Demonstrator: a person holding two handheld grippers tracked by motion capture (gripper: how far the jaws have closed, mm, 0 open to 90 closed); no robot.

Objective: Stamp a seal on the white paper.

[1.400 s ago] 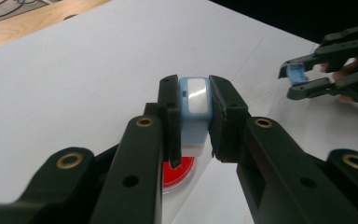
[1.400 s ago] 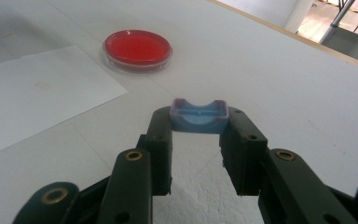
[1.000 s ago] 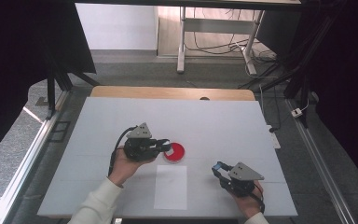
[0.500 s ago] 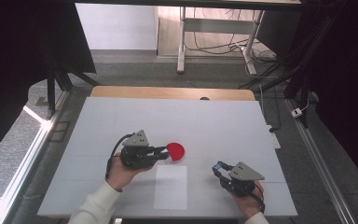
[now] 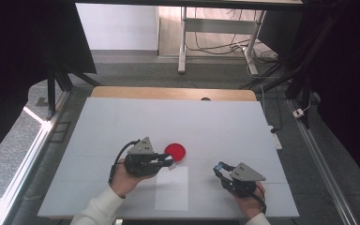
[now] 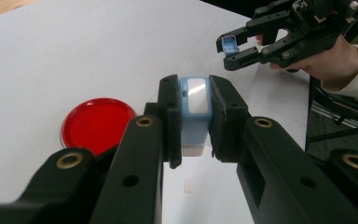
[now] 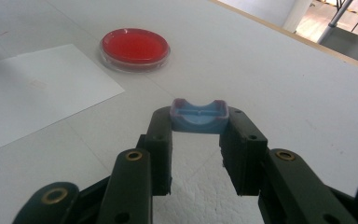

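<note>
small print on paper sheet (image 6: 187, 187) unreadable (too blurred)

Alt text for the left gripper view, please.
The left hand-held gripper clamps a pale blue stamp-like block between its jaws above a white table. A red dish lies left; the right hand-held gripper holds a blue cap.

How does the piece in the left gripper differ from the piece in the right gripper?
The left gripper clamps a tall block, pale blue with a white base. The right gripper clamps a low cap, purplish blue, hollow, with a curved notch in its rim. Both pieces are small, bluish and held above the table.
</note>
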